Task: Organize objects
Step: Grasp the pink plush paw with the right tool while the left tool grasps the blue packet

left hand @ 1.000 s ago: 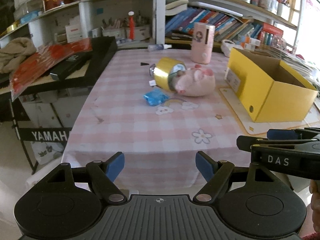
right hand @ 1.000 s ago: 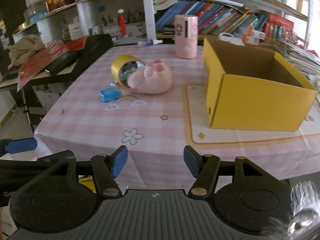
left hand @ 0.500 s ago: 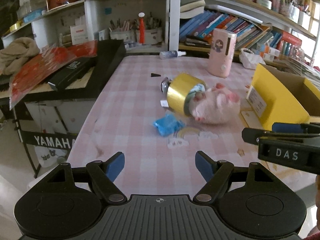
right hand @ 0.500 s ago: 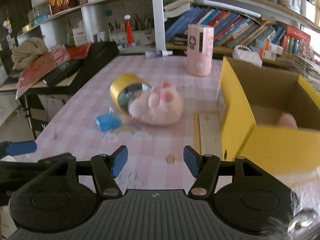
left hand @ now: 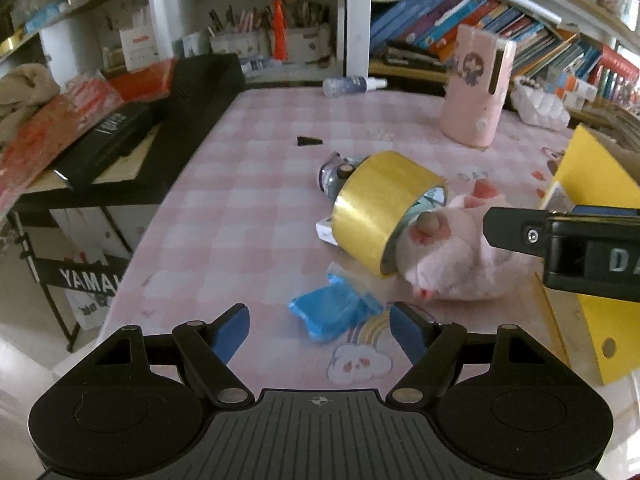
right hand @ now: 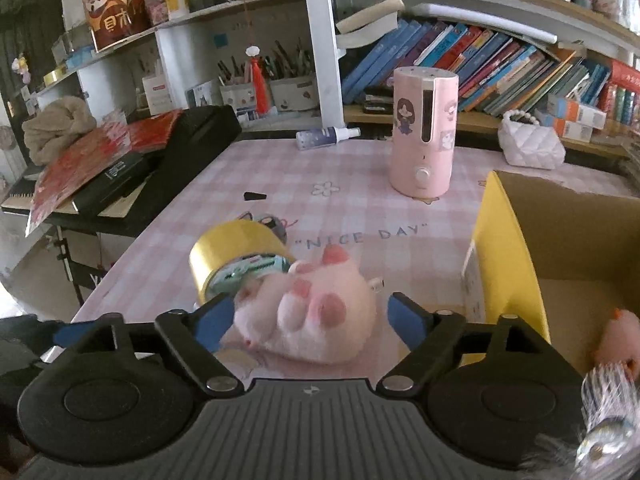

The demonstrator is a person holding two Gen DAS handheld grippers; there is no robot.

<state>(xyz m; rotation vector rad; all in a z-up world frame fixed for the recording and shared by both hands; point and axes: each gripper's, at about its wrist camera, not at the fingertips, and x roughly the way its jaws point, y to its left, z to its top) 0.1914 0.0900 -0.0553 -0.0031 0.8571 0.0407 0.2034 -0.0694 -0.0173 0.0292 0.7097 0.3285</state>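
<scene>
The right gripper (right hand: 306, 318) is low in the right wrist view. Its jaws are opening, and its 2 blue fingertips (right hand: 404, 318) stand on either side of the pink plush toy (right hand: 308, 314) without pressing on it. The plush toy lies on the pink checked tablecloth (right hand: 352, 200) at the centre of the frame. A roll of gold tape (right hand: 234, 258) lies on its side, touching the toy at its upper left. The yellow cardboard box (right hand: 508, 264) stands open at the right edge of the frame; a small pink item (right hand: 616, 336) lies inside it, too blurred to identify.

In the left wrist view, the left gripper (left hand: 318, 330) is at the bottom centre, jaws wide apart and holding nothing. A blue plastic packet (left hand: 334, 314) lies on the tablecloth between and just beyond its fingertips. The gold tape and plush toy are right of centre. A pink cylindrical appliance (left hand: 476, 88) stands upright at the upper right, well apart from them.
</scene>
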